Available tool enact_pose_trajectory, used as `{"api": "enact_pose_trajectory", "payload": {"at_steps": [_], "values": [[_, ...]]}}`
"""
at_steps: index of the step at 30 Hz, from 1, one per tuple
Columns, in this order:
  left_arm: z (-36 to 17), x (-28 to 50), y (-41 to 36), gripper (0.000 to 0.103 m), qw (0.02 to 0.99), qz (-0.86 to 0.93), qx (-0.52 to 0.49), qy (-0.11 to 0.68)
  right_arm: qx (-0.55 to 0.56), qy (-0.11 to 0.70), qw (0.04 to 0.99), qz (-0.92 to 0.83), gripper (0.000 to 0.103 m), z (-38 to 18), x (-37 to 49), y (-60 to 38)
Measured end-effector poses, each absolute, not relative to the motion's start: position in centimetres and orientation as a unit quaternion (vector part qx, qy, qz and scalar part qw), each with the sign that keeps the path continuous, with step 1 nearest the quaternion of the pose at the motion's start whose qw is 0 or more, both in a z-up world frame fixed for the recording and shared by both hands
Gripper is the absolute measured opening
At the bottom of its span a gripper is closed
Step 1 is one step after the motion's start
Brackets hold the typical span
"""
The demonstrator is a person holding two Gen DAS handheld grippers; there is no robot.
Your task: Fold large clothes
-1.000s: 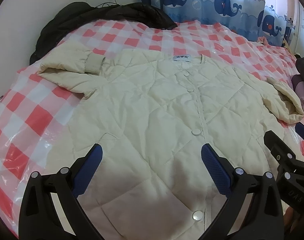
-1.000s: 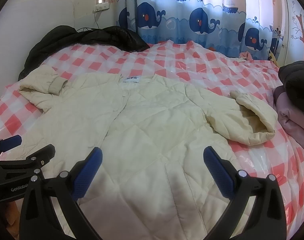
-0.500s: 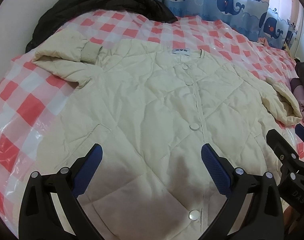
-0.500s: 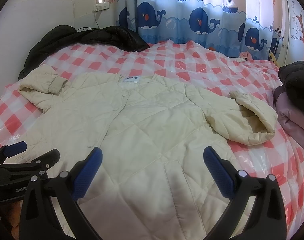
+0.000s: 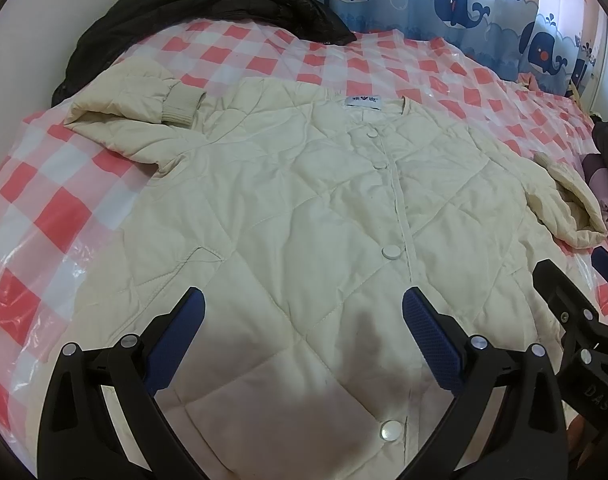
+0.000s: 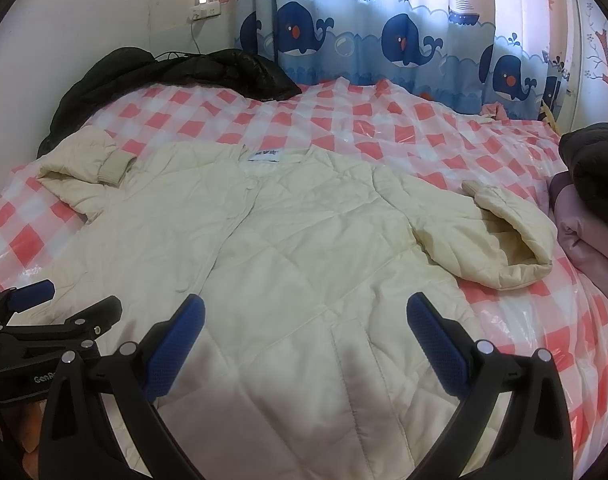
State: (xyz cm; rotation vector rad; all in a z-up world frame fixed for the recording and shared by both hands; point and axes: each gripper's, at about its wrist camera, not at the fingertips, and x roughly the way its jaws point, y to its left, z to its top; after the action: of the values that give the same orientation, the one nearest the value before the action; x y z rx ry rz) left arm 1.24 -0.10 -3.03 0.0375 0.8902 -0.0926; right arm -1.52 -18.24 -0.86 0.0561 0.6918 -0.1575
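Plainly one cream quilted jacket [image 5: 304,208], spread front-up and buttoned across the middle of a bed [image 5: 56,216] covered in a red-and-white checked plastic sheet [image 6: 383,128]. Collar and one white label [image 5: 361,101] toward the far side, hem near both cameras. Four round buttons counted down the front in the left wrist view: two small ones [image 5: 372,133] near the collar, one [image 5: 391,251] at mid-body, one [image 5: 391,429] close to the hem. Two sleeves, each bent back on itself: left sleeve [image 5: 136,120] at far left with its ribbed cuff [image 5: 182,106] lying against the shoulder, right sleeve [image 6: 499,236] curled at the right edge of the body, cuff pointing far-left. One slanted pocket opening [image 5: 196,256] on the left panel.

Two hand-held grippers. Left hand-held gripper [image 5: 304,336] hovering over the near hem with blue pads wide apart, holding nothing. Right hand-held gripper [image 6: 304,340] likewise spread wide over the near right part of the hem, empty. Each visible at the edge of the other's view, side by side and just apart.

One black coat [image 6: 176,72] heaped at the far left corner of the bed. Whale-print curtain [image 6: 383,40] along the far wall, several whales visible. Dark and pink folded clothes [image 6: 583,200] stacked at the right edge. One wall socket [image 6: 204,10] with a cord above the black coat.
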Motion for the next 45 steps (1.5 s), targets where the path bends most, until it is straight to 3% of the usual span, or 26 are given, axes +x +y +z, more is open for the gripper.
{"api": "enact_pose_trajectory", "payload": {"at_steps": [45], "values": [[-3.34,1.22,0.20,0.095,0.901,-0.044,0.026,0.430,0.026,0.345,0.935,-0.074,0.098,-1.27,-1.32,-17.84]]}}
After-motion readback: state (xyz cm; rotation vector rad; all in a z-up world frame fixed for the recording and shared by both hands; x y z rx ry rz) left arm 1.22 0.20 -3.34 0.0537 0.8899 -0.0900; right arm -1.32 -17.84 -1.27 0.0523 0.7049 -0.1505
